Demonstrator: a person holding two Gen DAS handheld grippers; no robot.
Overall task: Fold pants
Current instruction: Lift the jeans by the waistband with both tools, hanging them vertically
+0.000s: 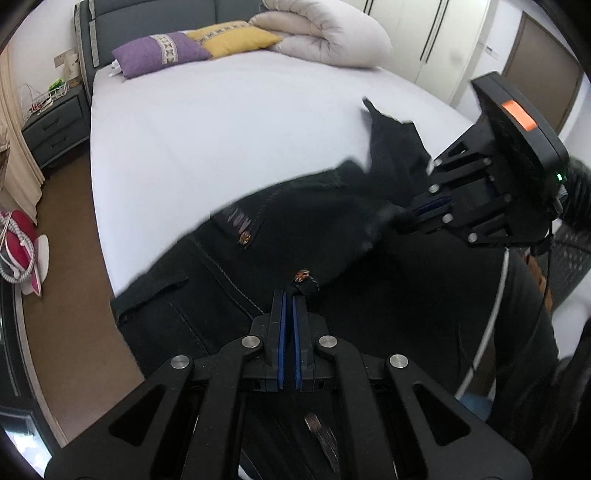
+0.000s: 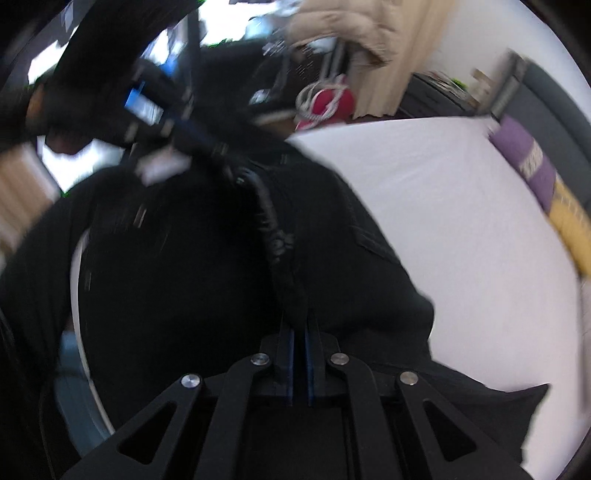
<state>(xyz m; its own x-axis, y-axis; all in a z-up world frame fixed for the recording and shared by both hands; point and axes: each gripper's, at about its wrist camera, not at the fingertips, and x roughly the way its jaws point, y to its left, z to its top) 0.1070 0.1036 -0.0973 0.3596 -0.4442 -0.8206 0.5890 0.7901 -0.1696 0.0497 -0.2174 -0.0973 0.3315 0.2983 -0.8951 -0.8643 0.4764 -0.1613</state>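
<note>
Black pants with light stitching and small orange rivets hang partly over the near edge of a white bed. My left gripper is shut on the waistband by a rivet. Off to the right, my right gripper pinches a bunched fold of the same cloth and holds it above the bed. In the blurred right wrist view, the right gripper is shut on a dark strip of the pants, and the left gripper shows at upper left, gripping the cloth.
A purple pillow, a yellow pillow and a rolled white duvet lie at the headboard. A grey nightstand stands left of the bed. On the brown floor lies a red and white object. White wardrobes line the far wall.
</note>
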